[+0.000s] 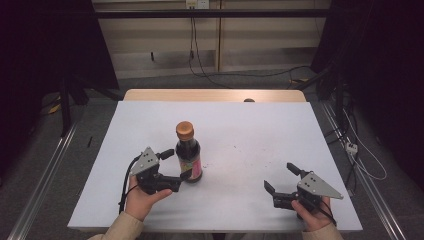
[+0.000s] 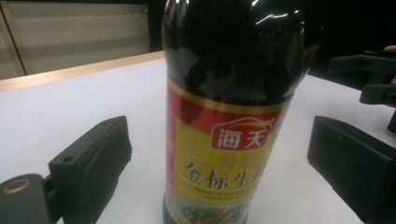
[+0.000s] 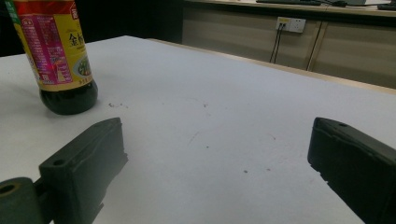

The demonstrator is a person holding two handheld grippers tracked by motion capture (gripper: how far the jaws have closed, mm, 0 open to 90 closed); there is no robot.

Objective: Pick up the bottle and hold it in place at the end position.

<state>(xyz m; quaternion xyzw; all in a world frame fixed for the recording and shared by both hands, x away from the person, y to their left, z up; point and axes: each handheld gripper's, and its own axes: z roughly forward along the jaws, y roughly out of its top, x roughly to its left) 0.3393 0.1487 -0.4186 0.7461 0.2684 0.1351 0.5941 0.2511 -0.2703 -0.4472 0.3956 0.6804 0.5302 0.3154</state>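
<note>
White tabletop [image 1: 240, 130] carries an upright bottle [image 1: 188, 156] between the released left claw [image 1: 177, 164]; right claw [image 1: 284, 178] released.

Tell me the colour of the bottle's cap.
The cap is orange-brown, on a dark bottle; it shows best in the high view.

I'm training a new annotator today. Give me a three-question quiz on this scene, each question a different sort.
1. True or false: the left gripper is shut on the soy sauce bottle.
2. What colour is the bottle cap?
A. orange
B. green
C. white
3. Fill in: the right gripper is open over the bare ___ table cover.

Key: 1 false, its jaws flank the bottle with gaps showing; 2 A; 3 white.
</note>
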